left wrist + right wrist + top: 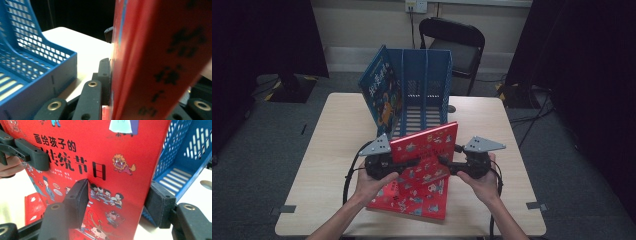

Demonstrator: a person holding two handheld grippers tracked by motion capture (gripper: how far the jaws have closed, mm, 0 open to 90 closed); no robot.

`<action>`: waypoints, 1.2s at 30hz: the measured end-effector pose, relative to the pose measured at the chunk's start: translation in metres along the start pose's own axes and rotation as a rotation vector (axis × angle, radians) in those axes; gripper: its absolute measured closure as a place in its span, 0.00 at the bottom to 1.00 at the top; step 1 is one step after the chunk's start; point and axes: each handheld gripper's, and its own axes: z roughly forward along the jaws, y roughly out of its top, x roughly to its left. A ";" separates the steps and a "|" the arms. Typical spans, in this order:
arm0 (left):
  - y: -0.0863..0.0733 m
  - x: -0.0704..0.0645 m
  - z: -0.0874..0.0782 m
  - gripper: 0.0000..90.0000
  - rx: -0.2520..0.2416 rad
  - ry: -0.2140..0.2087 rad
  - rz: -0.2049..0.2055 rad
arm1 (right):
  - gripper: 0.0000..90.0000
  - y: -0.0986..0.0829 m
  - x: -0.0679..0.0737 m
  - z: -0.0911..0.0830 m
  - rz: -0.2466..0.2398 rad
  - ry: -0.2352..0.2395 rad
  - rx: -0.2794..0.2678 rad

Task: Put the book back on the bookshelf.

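Observation:
A red picture book (428, 146) is held up, tilted, above the table, with its cover (100, 157) towards the right gripper's camera. My left gripper (408, 163) is shut on its left edge; in the left gripper view the book's spine (150, 62) is pressed against one jaw of the left gripper (140, 82). The left gripper's fingers (32, 155) also show clamped on that edge. My right gripper (444, 161) is open, and in its own view the right gripper (117, 197) has wide-apart jaws on either side of the book's right edge.
A second red book (412, 204) lies flat on the table (337, 150) under the held one. Behind stands a blue slotted file rack (427, 75) with a blue book (379, 90) leaning in its left slot. A black chair (457, 45) is beyond the table.

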 end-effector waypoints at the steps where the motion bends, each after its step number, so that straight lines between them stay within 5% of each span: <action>1: 0.000 0.001 -0.001 0.85 -0.004 0.010 0.000 | 0.43 0.001 0.000 0.002 -0.003 -0.002 -0.005; 3: -0.001 0.003 -0.003 0.84 -0.007 0.031 -0.004 | 0.42 0.004 0.001 0.007 0.001 -0.009 -0.018; 11: 0.001 -0.005 -0.005 0.77 -0.033 -0.011 -0.024 | 0.35 -0.002 0.005 0.010 0.025 0.014 -0.019; 18: 0.006 -0.011 -0.013 0.75 -0.040 -0.018 0.002 | 0.29 -0.005 0.008 0.012 0.024 0.027 0.008; 36: -0.001 -0.008 -0.022 0.74 -0.044 -0.010 -0.036 | 0.45 -0.005 0.003 0.002 0.036 -0.009 0.000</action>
